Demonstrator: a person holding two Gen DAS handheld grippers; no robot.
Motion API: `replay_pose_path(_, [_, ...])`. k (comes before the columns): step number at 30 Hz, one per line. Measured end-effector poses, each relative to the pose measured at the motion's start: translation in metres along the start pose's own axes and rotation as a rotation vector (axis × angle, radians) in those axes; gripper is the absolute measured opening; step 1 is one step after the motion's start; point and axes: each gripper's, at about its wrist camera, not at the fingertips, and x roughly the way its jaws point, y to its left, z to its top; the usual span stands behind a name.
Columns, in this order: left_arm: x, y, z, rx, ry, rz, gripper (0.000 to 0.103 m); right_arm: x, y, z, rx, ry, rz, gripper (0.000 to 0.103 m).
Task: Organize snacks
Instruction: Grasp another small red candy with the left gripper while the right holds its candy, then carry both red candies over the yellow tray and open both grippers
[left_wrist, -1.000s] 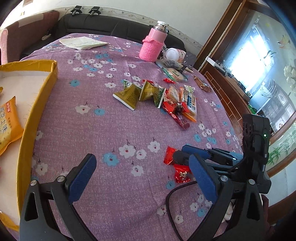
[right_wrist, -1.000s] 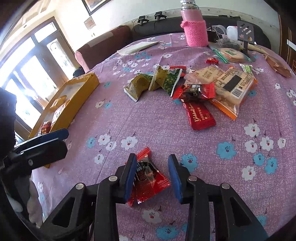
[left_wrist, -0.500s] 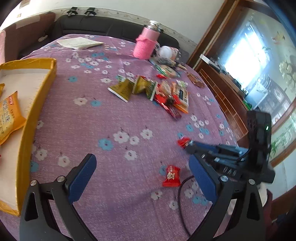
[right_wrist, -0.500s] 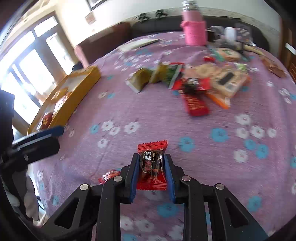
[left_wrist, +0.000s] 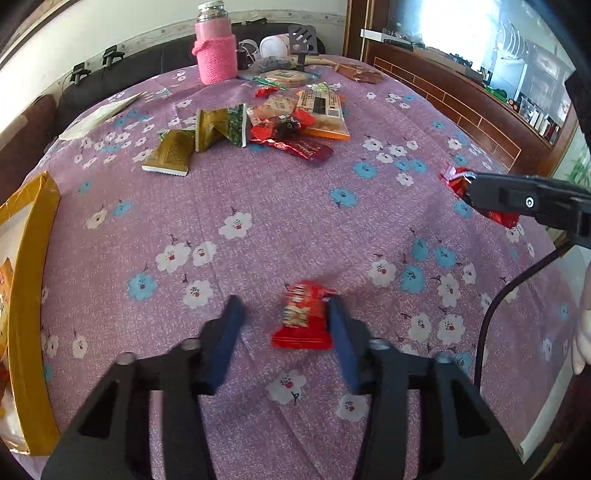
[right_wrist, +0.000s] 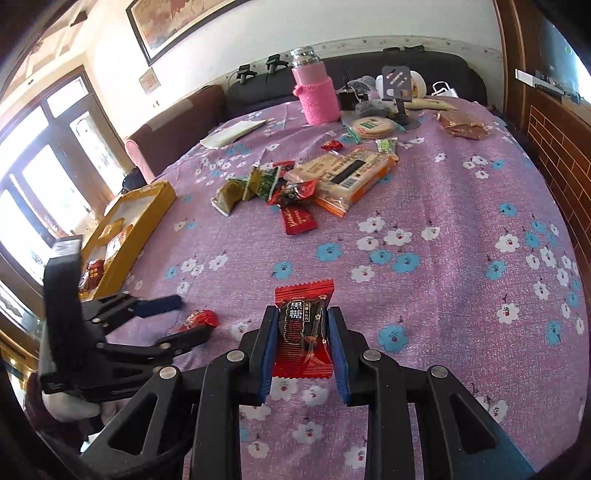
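My right gripper (right_wrist: 301, 345) is shut on a red-and-black candy packet (right_wrist: 303, 328) and holds it above the purple flowered tablecloth; it also shows in the left wrist view (left_wrist: 476, 201). My left gripper (left_wrist: 284, 328) is open, its fingers on either side of a small red candy (left_wrist: 304, 321) lying on the cloth, close to the right finger. The same candy (right_wrist: 199, 319) and left gripper (right_wrist: 181, 319) show in the right wrist view. A pile of snack packets (left_wrist: 266, 122) lies farther back. A yellow box (left_wrist: 31, 295) with snacks in it stands at the left.
A pink-sleeved flask (left_wrist: 216, 48), a phone stand (left_wrist: 303, 40), a round cracker pack (left_wrist: 282, 77) and papers (left_wrist: 99, 116) sit at the table's far side. A sofa lies beyond the table. A wooden cabinet (left_wrist: 480, 107) runs along the right.
My right gripper lifted the red-and-black packet off the cloth and drew it right. My left gripper moved right and forward, bringing its open fingers around the small red candy.
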Motion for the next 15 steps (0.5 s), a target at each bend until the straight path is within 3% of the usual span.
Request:
replay_pose_path(4, [-0.009,0.009,-0.003,-0.040,-0.029,-0.037,0.019,-0.002,0.021,0.004,-0.030,-0.011,0.016,0.027])
replay_pose_path(9, [-0.046,0.051,-0.006,-0.172,-0.119,-0.080,0.019,-0.001,0.051,0.014,-0.070,-0.021,0.051,0.027])
replay_pose_path(15, [-0.116,0.130,-0.025,-0.331,-0.265,0.036,0.019,0.015,0.112,0.035,-0.144,-0.013,0.155,0.027])
